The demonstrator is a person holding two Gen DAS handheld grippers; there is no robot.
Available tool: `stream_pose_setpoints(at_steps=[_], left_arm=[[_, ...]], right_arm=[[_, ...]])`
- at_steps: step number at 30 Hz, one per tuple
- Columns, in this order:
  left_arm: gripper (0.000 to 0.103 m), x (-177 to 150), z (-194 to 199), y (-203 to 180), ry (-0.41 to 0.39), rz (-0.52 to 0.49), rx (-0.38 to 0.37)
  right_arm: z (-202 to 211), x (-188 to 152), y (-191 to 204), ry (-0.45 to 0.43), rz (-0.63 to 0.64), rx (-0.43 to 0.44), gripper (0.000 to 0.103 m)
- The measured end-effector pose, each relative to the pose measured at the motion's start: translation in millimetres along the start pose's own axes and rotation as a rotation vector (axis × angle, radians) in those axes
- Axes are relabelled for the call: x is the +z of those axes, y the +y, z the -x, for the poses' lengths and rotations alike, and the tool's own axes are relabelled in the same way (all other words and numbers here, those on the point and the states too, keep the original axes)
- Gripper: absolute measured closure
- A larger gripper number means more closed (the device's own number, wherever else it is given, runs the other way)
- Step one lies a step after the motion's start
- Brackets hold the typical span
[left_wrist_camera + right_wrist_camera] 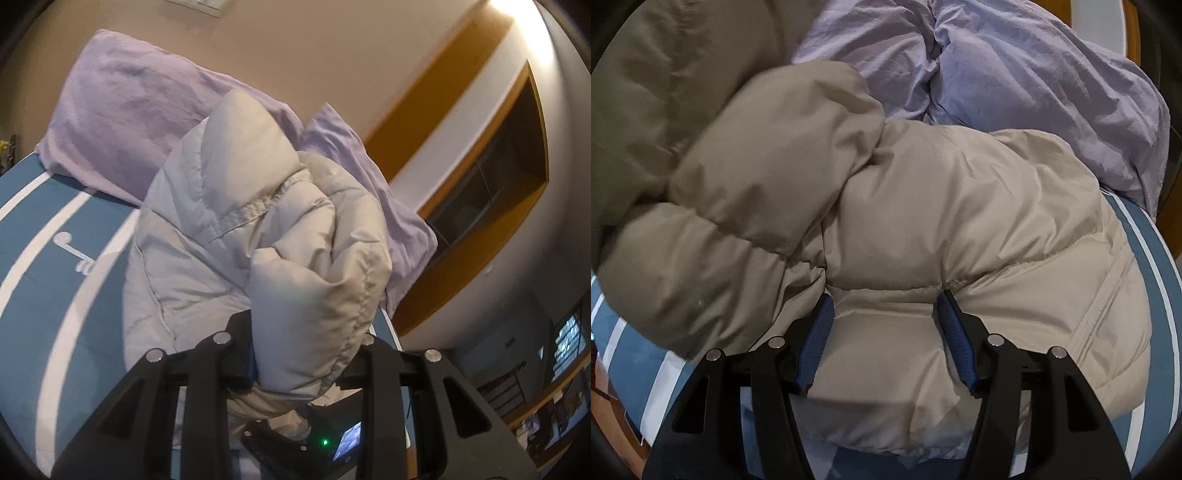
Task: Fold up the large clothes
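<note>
Left wrist view: the left gripper (306,354) pinches a thick fold of the beige puffer jacket (236,229), the padded cloth bulging up between its black fingers and hiding the pads. Beyond the fold, the rest of the jacket drapes down onto the teal bedcover (44,273) with white stripes. Behind it lie two lilac pillows (129,110) against a plain wall; a wooden window frame (517,155) stands at far right.

Right wrist view: the right gripper (886,332) has its blue pads (816,339) spread partway, pressing on either side of a puffed panel of the jacket (923,206) at its near hem. The jacket lies heaped on the striped bedcover (1145,266), one sleeve (768,155) folded across its left side. The lilac pillows (1015,62) lie beyond it.
</note>
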State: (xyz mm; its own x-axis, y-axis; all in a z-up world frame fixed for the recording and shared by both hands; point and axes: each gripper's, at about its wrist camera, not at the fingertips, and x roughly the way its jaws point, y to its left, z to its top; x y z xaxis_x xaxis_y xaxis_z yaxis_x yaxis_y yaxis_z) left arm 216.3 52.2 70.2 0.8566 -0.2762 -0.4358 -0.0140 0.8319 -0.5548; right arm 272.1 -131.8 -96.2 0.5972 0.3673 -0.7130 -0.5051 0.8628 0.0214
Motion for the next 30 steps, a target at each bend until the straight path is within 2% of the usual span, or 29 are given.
stream_pose_setpoints(at_steps=[4, 8, 16, 24, 27, 30], left_arm=[[0.074, -12.0, -18.6, -26.4, 0.033, -0.058, 0.002], [0.074, -24.7, -42.0, -48.7, 0.074, -0.106, 0.010], [0.073, -51.9, -80.7, -81.4, 0.147, -0.184, 0.028], [0.070, -89.7, -122.8, -110.2, 0.244, -0.268, 0.047], [0.065, -98.8, -128.8, -115.9, 0.268, -0.286, 0.053], [0.050, -96.5, -123.8, -116.9, 0.273, -0.274, 0.036]], right_arm=[[16.1, -6.0, -15.1, -0.034, -0.010, 0.044, 0.043], [35.2, -14.5, -34.0, -0.072, -0.011, 0.042, 0.043], [65.8, -30.1, -83.3, -0.104, -0.086, -0.013, 0.043], [80.1, -45.3, -111.2, -0.111, -0.149, -0.036, 0.043], [85.8, -51.5, -122.0, -0.109, -0.177, -0.058, 0.043], [90.6, -58.9, -135.2, -0.103, -0.211, -0.066, 0.043]])
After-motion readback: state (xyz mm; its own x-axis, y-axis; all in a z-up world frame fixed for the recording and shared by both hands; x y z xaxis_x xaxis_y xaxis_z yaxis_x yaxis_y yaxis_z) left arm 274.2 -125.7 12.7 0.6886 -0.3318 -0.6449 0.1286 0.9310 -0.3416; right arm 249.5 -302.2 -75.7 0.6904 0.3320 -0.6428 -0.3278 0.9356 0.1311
